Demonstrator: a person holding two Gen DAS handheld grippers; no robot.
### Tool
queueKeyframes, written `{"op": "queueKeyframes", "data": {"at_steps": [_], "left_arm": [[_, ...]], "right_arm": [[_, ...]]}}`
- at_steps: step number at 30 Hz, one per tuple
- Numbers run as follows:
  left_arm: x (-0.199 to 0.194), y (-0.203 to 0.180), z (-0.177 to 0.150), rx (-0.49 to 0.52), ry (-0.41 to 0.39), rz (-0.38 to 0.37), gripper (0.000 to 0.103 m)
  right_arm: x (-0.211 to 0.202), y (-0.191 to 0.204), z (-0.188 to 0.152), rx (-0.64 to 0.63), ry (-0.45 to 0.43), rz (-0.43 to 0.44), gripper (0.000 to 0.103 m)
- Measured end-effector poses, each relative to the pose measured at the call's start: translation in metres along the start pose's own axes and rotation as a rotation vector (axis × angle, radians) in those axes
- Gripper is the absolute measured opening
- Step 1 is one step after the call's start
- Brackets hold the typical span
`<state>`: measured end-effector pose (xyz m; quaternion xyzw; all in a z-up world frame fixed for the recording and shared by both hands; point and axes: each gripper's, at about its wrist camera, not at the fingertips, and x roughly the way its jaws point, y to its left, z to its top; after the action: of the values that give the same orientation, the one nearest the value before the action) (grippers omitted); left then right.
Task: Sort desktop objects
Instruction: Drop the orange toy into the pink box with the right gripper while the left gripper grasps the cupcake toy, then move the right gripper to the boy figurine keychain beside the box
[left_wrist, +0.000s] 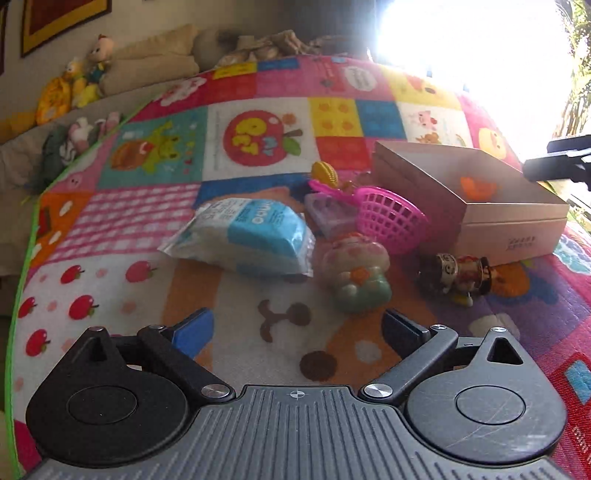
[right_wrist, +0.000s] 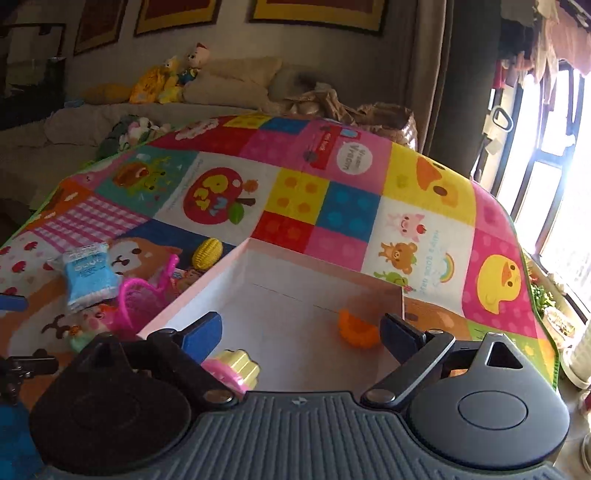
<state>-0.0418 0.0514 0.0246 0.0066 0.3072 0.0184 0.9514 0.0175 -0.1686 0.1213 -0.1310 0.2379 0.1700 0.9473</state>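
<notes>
My left gripper (left_wrist: 297, 328) is open and empty, low over the colourful play mat (left_wrist: 155, 221). Just ahead of it lie a pink-and-green figurine (left_wrist: 356, 271), a blue tissue pack (left_wrist: 247, 236), a pink basket (left_wrist: 391, 218), a yellow corn toy (left_wrist: 325, 173) and a gold-and-black figurine (left_wrist: 458, 275). An open cardboard box (left_wrist: 513, 221) stands at the right with an orange toy (left_wrist: 478, 188) inside. My right gripper (right_wrist: 301, 330) is open and empty above that box (right_wrist: 229, 266), whose orange toy (right_wrist: 356, 330) lies between the fingers. A pink-and-gold toy (right_wrist: 234, 371) lies in the box under the left finger.
A clear purple case (left_wrist: 330, 214) lies beside the basket. A sofa with plush toys (right_wrist: 170, 77) and cushions runs behind the mat. A bright window (right_wrist: 554, 184) is at the right. The right gripper's tip (left_wrist: 554, 164) shows over the box in the left wrist view.
</notes>
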Motion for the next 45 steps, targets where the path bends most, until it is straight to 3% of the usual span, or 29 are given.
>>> {"op": "queueKeyframes", "data": {"at_steps": [1, 3, 5, 10, 12, 14, 20, 25, 26, 29, 31, 32, 38, 39, 45], "left_arm": [[0.0, 0.003, 0.0, -0.016, 0.0, 0.002, 0.1], [0.0, 0.008, 0.0, -0.045, 0.001, 0.006, 0.1], [0.0, 0.009, -0.001, -0.058, 0.0, 0.01, 0.1], [-0.003, 0.015, -0.005, -0.108, -0.017, 0.025, 0.1], [-0.005, 0.016, -0.005, -0.115, -0.024, 0.028, 0.1], [-0.005, 0.015, -0.005, -0.113, -0.025, 0.029, 0.1], [-0.006, -0.001, -0.001, -0.029, -0.025, 0.011, 0.1], [0.006, -0.02, 0.018, -0.035, -0.017, -0.087, 0.1], [0.011, -0.024, 0.023, -0.034, -0.018, -0.092, 0.1], [0.031, -0.034, 0.033, -0.018, 0.004, -0.063, 0.094], [0.044, -0.038, 0.037, -0.025, 0.046, -0.06, 0.078], [0.048, -0.039, 0.038, -0.029, 0.058, -0.06, 0.078], [0.041, -0.047, 0.026, 0.036, 0.065, -0.048, 0.052], [0.036, -0.047, 0.023, 0.038, 0.067, -0.052, 0.041], [-0.005, -0.044, -0.001, 0.054, 0.082, -0.113, 0.042]], "right_arm": [[-0.008, 0.01, -0.003, -0.011, 0.008, 0.048, 0.088], [-0.013, 0.032, -0.013, -0.021, 0.075, 0.146, 0.07], [-0.007, 0.055, -0.026, -0.026, 0.124, 0.18, 0.069], [0.033, 0.085, -0.044, 0.043, 0.174, 0.145, 0.068], [0.043, 0.088, -0.046, 0.067, 0.192, 0.159, 0.043], [0.046, 0.088, -0.047, 0.08, 0.215, 0.156, 0.034], [0.005, 0.079, -0.066, 0.083, 0.251, 0.297, 0.033], [-0.029, 0.05, -0.09, 0.095, 0.24, 0.216, 0.032], [-0.032, 0.042, -0.093, 0.119, 0.235, 0.197, 0.035], [-0.038, 0.023, -0.101, 0.195, 0.205, 0.146, 0.065], [-0.041, 0.018, -0.105, 0.221, 0.179, 0.121, 0.08], [-0.042, 0.018, -0.107, 0.228, 0.17, 0.111, 0.086], [-0.038, 0.014, -0.114, 0.26, 0.163, 0.114, 0.095], [-0.038, 0.013, -0.114, 0.268, 0.166, 0.119, 0.098], [-0.035, 0.013, -0.115, 0.283, 0.196, 0.151, 0.103]]}}
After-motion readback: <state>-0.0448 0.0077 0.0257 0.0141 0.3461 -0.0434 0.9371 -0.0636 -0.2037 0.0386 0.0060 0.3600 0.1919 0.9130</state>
